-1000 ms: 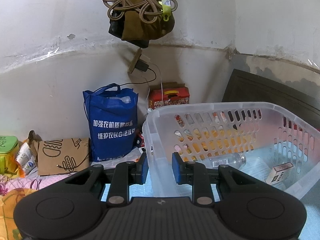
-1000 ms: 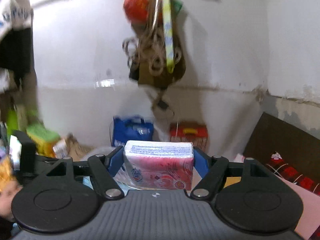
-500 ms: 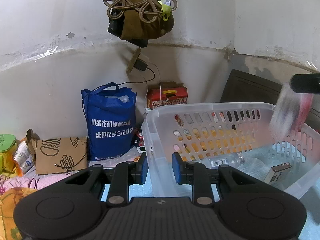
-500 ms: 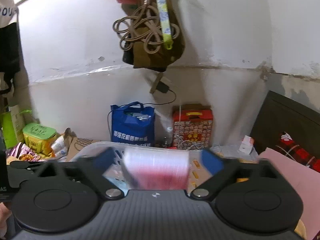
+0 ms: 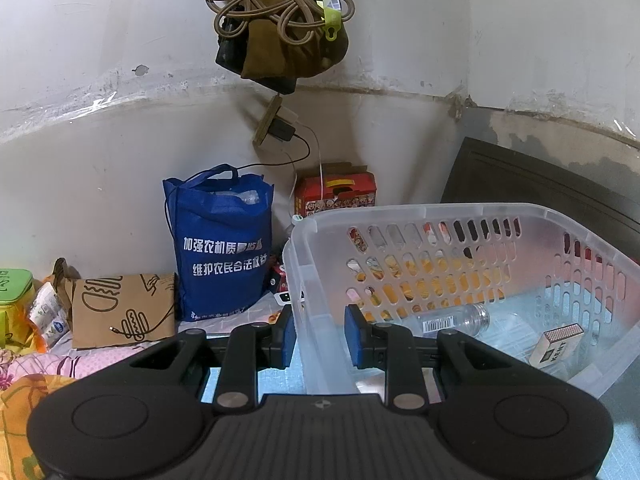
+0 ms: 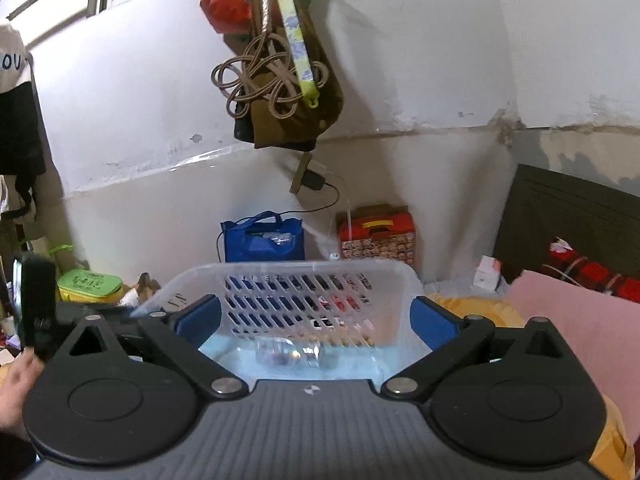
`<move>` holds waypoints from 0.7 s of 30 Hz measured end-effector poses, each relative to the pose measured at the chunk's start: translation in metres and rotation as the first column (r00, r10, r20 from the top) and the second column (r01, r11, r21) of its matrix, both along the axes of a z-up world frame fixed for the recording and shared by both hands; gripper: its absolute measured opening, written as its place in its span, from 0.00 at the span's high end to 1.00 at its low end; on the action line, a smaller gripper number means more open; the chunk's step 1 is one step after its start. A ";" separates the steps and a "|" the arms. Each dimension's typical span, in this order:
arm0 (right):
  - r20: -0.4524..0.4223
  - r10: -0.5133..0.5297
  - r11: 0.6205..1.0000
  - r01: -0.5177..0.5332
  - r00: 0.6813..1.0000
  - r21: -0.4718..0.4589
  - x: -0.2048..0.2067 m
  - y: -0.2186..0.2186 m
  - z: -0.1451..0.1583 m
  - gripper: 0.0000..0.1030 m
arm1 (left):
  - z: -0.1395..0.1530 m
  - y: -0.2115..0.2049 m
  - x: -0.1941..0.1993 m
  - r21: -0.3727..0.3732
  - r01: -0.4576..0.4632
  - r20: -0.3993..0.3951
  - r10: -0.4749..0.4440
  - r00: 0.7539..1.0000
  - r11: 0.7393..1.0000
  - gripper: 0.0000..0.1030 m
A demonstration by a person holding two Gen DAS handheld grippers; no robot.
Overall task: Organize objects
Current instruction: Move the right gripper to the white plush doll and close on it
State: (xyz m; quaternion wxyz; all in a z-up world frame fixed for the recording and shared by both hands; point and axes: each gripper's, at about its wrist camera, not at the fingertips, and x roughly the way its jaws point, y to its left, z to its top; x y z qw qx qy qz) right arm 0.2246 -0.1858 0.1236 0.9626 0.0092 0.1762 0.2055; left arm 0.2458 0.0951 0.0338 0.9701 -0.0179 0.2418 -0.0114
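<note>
A clear perforated plastic basket (image 5: 424, 216) stands on a light blue surface. Inside lie a clear plastic bottle (image 5: 452, 320) and a small matchbox (image 5: 556, 346). My left gripper (image 5: 320, 334) is shut on the basket's near-left corner wall, one pad outside and one inside. In the right wrist view the basket (image 6: 296, 272) is straight ahead with the bottle (image 6: 288, 354) on its floor. My right gripper (image 6: 316, 320) is open wide and empty, above the basket's near side. The pink tissue pack is not visible in either view.
A blue tote bag (image 5: 222, 240) and a red carton (image 5: 336, 196) stand against the back wall. A brown paper bag (image 5: 120, 308) and a green box (image 5: 12, 300) lie at left. A dark headboard (image 6: 576, 216) and pink bedding (image 6: 576, 320) are at right. Cords hang overhead (image 5: 280, 20).
My right gripper held the pink tissue pack, swung over the basket and opened. The pack has left the jaws. The left gripper has kept its hold on the basket.
</note>
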 end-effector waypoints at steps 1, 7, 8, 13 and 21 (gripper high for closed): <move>-0.010 -0.006 1.000 0.006 1.000 0.008 -0.007 -0.004 -0.005 0.00 | 0.000 0.001 0.000 0.000 0.000 0.000 0.000 1.000 1.000 0.71; -0.082 0.070 0.997 -0.068 0.994 0.033 -0.045 -0.002 -0.050 0.00 | 0.000 0.001 0.000 0.006 -0.004 0.001 0.003 1.000 1.000 0.71; -0.085 0.082 0.997 -0.081 0.993 0.019 -0.053 0.003 -0.059 0.00 | 0.000 0.001 0.000 0.006 -0.004 0.001 0.004 1.000 1.000 0.71; -0.127 0.138 0.990 -0.136 0.982 0.026 -0.069 0.018 -0.088 0.01 | 0.000 0.002 0.000 0.009 -0.006 0.002 0.006 1.000 1.000 0.71; -0.157 0.186 0.983 -0.183 0.970 0.034 -0.069 0.040 -0.107 0.02 | 0.001 0.004 0.002 0.001 -0.001 0.001 0.001 1.000 1.000 0.70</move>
